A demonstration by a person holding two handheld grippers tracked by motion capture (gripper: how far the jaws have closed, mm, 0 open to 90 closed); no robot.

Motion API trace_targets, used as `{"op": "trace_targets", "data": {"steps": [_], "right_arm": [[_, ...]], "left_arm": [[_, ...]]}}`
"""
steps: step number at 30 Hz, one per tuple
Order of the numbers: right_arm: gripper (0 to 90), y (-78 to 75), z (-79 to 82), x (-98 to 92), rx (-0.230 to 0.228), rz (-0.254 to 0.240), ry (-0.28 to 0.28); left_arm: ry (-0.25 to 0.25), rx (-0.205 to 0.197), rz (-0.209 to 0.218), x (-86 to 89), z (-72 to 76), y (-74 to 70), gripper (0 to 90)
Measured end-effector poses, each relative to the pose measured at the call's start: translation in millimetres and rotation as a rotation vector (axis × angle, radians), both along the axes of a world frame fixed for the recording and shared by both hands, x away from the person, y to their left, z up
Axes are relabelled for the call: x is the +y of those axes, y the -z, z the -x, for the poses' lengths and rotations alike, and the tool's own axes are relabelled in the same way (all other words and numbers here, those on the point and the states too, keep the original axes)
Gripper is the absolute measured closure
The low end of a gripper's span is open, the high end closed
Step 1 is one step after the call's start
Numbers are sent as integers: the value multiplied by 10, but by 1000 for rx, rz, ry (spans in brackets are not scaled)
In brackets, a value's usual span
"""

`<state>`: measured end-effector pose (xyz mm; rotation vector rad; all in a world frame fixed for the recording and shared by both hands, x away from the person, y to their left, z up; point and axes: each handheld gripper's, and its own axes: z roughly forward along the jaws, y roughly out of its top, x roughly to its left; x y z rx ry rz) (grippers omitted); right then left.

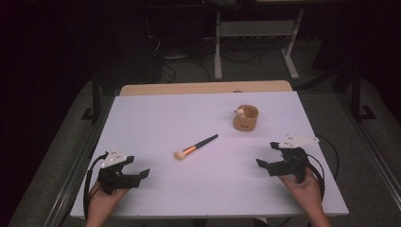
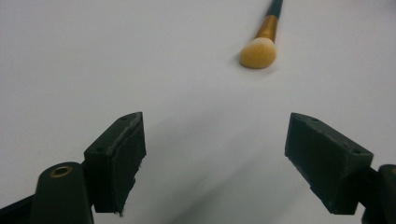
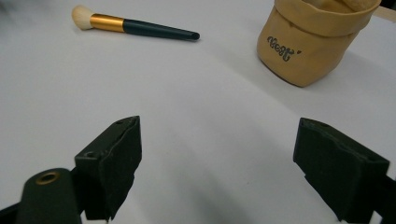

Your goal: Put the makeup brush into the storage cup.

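Note:
A makeup brush point(image 1: 195, 146) with a dark handle, gold ferrule and pale bristle head lies flat near the middle of the white table point(image 1: 156, 118). A tan fabric pouch point(image 1: 246, 118) with rolled rim and dark lettering stands upright behind it to the right. My left gripper point(image 1: 137, 166) rests low at the front left, open, nothing between its jaws; the brush head point(image 2: 258, 52) lies ahead of it. My right gripper point(image 1: 267, 153) sits at the front right, also open and empty, facing the brush point(image 3: 133, 25) and the pouch point(image 3: 313, 39).
Something small and pale pokes out of the pouch's top point(image 1: 240, 111). A wooden strip point(image 1: 203, 88) borders the table's far edge. Beyond it, on the dark floor, stand white desk legs point(image 1: 218, 45) and cables.

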<state>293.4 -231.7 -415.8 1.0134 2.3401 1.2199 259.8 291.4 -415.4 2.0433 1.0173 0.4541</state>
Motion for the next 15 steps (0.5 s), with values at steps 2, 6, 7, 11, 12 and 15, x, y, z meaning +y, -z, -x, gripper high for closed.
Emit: {"op": "trace_targets", "data": {"steps": [2, 6, 7, 11, 12, 15], "right_arm": [[144, 0, -2, -1, -1, -3, -3], [145, -3, -9, -6, -4, 1, -8], [145, -3, -8, -5, 1, -5, -6], [145, -26, 8, -20, -16, 27, 3], [145, -32, 5, -29, -19, 25, -1], [145, -58, -5, -42, -18, 26, 6]], "left_arm": [[-3, 3, 10, -4, -2, -1, 200], [8, 14, -4, 1, -10, -4, 207], [9, 17, 2, -4, -13, -8, 207], [14, 13, 26, -66, -15, -49, 214], [20, 18, 18, -75, -18, -60, 215], [29, 23, 28, -123, -29, -76, 219]]}}
